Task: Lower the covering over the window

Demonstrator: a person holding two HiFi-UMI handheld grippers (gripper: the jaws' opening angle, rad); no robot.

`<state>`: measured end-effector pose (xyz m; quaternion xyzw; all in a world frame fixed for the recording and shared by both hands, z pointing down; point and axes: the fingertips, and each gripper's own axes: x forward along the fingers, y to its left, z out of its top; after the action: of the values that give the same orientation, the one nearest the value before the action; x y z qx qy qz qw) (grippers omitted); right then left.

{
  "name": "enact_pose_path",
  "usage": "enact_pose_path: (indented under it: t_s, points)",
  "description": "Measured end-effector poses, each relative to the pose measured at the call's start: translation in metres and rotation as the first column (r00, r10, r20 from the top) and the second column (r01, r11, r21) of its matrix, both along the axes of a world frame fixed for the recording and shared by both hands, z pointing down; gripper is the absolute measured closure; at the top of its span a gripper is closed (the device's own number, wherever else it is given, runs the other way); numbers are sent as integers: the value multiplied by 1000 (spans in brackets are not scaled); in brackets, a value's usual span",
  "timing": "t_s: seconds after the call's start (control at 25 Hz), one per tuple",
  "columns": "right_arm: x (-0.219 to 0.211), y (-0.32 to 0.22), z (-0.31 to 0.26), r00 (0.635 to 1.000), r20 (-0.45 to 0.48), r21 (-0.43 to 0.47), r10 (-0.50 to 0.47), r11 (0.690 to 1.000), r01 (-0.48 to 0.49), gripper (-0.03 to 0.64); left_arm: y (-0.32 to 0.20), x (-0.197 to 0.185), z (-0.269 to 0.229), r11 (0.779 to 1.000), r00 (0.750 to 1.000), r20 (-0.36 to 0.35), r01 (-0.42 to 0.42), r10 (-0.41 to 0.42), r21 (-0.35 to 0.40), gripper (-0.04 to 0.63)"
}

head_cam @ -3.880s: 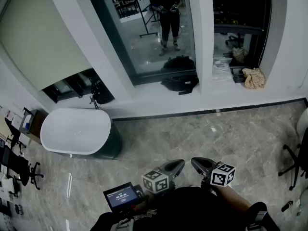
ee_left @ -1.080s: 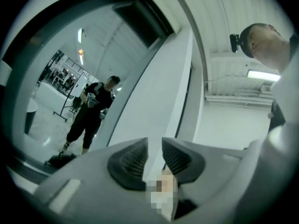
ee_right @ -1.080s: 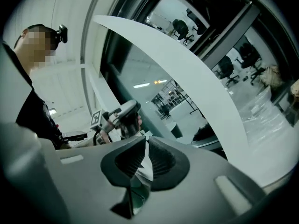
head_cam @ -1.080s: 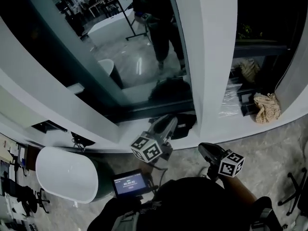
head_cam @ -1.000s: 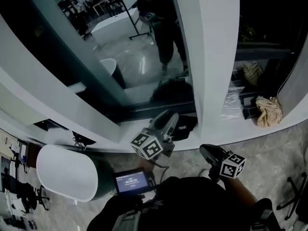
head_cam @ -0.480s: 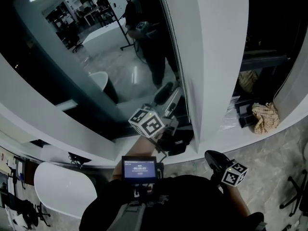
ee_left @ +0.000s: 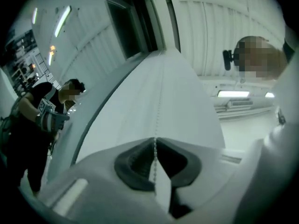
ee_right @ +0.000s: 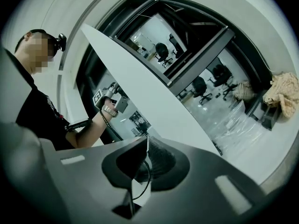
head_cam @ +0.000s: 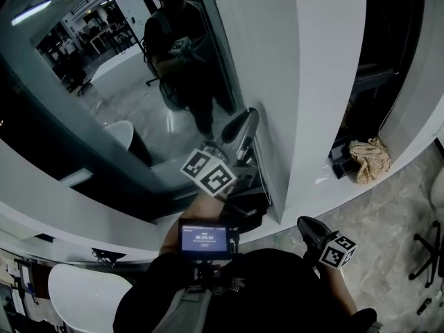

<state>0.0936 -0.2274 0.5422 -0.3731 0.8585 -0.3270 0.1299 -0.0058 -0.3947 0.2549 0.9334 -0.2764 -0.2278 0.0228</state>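
Bead chain [ee_left: 160, 97] pinched in left claw [ee_left: 154, 143], right claw [ee_right: 145, 143] closed

thin white bead chain [ee_left: 158, 112], taut, running up white pillar [ee_left: 196, 101] beside dark reflective window [head_cam: 104, 103], pinched in left claw [ee_left: 154, 140]

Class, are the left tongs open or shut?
Shut on the bead chain: the left gripper view shows the left tongs closed together, pinching the chain between them.

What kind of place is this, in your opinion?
Probably an office or showroom: a tall dark window reflects desks and ceiling lights, an office chair stands at the right, and a white bathtub sits near the wall.
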Motion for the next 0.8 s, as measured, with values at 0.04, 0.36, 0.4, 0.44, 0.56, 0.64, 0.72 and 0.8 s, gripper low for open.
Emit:
enact_pose_path:
  t_s: [0.04, 0.36, 0.4, 0.44, 0.56, 0.64, 0.72, 0.8]
  points:
    - [-1, -1, 1, 1000, -5, 7, -4, 1000, 4, 611, 4, 1, 7, 1000, 1000, 28, -7, 7, 1, 583]
    - [-27, -15, -40, 990, -90, 115, -106, 987, 116, 611, 38, 2, 134, 992, 948, 317, 11, 30, -129, 584]
    - [-31, -16, -50, 989, -90, 142, -118, 981, 130, 611, 46, 3, 166, 986, 925, 379, 28, 37, -163, 583]
    - [-35, -16, -62, 988, -90, 176, -126, 974, 141, 611, 56, 3, 197, 978, 902, 428, 42, 51, -205, 583]
    - [-47, -20, -113, 989, -94, 313, -116, 940, 140, 609, 91, -1, 274, 930, 865, 484, 59, 133, -362, 583]
    - [-56, -22, -156, 991, -96, 411, -93, 903, 124, 595, 117, -3, 318, 904, 835, 519, 64, 183, -422, 583]
    - [-67, -24, -201, 992, -95, 487, -88, 865, 123, 588, 141, -5, 357, 895, 791, 572, 74, 215, -439, 583]
    - [-80, -24, -245, 991, -91, 540, -102, 831, 135, 576, 162, -7, 386, 879, 758, 602, 81, 252, -470, 583]
